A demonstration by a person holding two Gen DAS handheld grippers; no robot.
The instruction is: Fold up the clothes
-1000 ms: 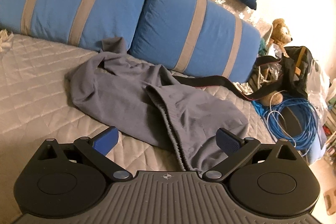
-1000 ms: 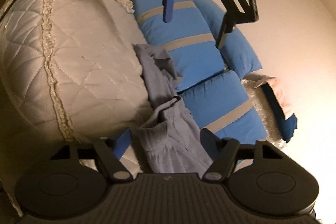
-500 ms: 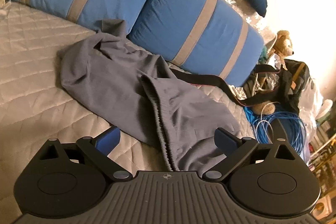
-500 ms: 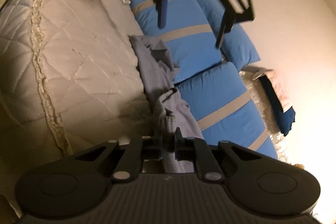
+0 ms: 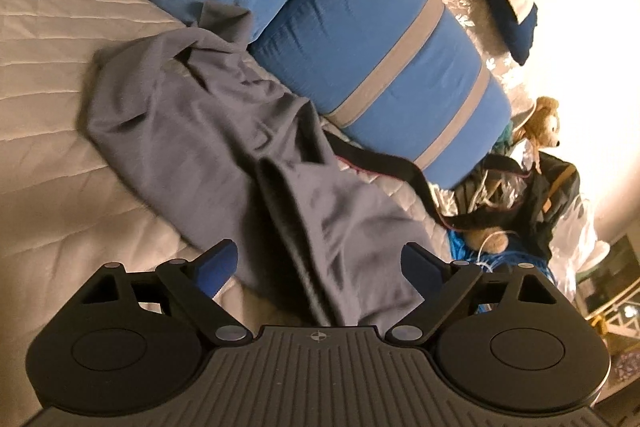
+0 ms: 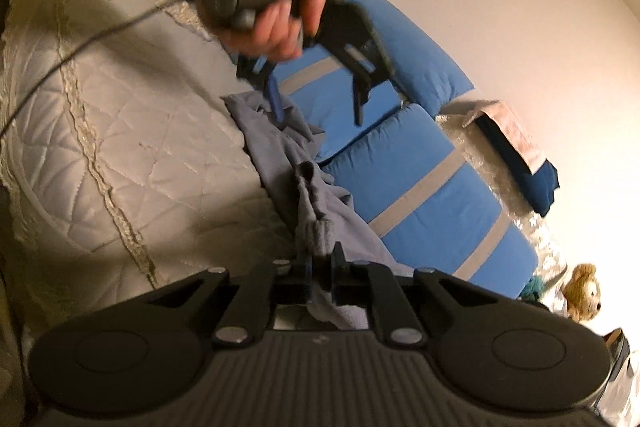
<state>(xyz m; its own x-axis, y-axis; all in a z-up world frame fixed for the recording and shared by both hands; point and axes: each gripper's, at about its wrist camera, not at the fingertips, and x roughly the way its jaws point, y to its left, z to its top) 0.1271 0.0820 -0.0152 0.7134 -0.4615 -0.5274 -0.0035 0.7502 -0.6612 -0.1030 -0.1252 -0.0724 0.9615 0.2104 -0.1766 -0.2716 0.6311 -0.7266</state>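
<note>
A crumpled grey garment (image 5: 192,131) lies on the pale quilted bed (image 5: 48,107), one end against the blue pillows. My left gripper (image 5: 318,255) hovers low over its near end. The jaws stand wide and are closing, with cloth between them and neither pad pressing on it. In the right wrist view my right gripper (image 6: 320,259) is shut on a bunched ribbed edge of the garment (image 6: 276,155) and holds it up off the quilt. Farther along the same cloth, a person's hand (image 6: 280,15) holds the left gripper (image 6: 316,107), its blue fingertip close above the fabric.
Two blue pillows with grey stripes (image 5: 380,59) line the far side of the bed. A black strap (image 5: 384,163) trails from under the garment to a dark bag (image 5: 552,195). A teddy bear (image 5: 544,123) and blue coiled cable (image 5: 472,251) sit beyond the bed's edge.
My right gripper went from open to shut on the garment's edge and rose with it. My left gripper rolled, came down closer to the cloth, and its jaws narrowed a little.
</note>
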